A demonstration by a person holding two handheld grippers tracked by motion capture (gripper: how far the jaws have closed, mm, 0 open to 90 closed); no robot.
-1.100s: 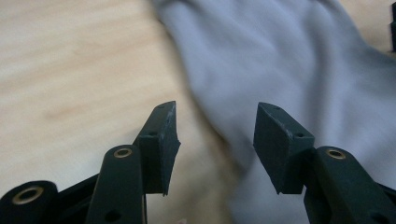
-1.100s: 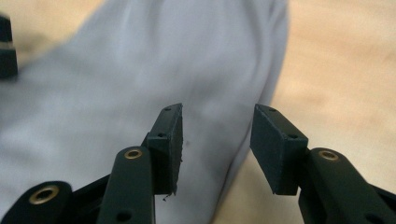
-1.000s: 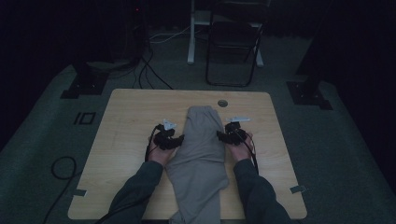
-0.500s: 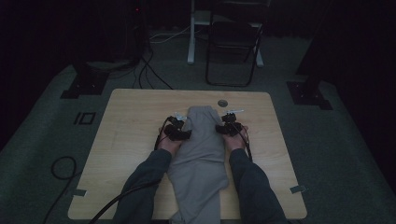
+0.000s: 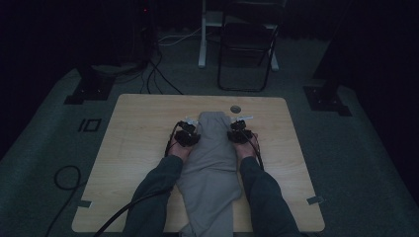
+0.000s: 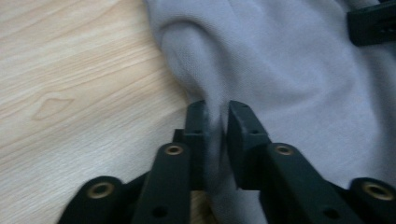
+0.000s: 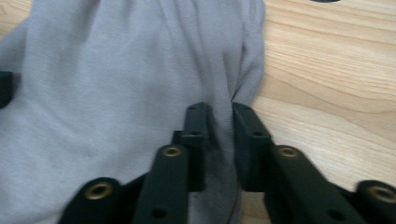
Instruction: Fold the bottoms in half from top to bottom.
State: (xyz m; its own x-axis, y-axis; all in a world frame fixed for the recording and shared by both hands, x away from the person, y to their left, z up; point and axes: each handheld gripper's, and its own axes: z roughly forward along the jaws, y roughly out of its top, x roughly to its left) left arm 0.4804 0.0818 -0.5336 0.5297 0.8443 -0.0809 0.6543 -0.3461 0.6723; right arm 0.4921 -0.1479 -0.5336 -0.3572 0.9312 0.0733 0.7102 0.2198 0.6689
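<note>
A long grey cloth (image 5: 212,163) lies on the wooden table (image 5: 138,128), running from its middle to the near edge. My left gripper (image 5: 194,131) sits at the cloth's left edge near its far end. Its jaws have just been closing, and they now pinch a fold of the grey cloth (image 6: 289,70) in the left gripper (image 6: 217,109). My right gripper (image 5: 235,131) is at the opposite edge. Its jaws have also just been closing and squeeze the hem of the cloth (image 7: 116,70) in the right gripper (image 7: 218,112).
A small round hole (image 5: 235,108) marks the table just beyond the cloth. Bare wood stretches to the left and right of the hands. On the dark floor behind stand a folding chair (image 5: 247,54), a white post (image 5: 202,34), stand feet and loose cables (image 5: 158,74).
Both hands have moved away from the person and inward to the cloth's far end. Both pairs of jaws have shut on the cloth's edges.
</note>
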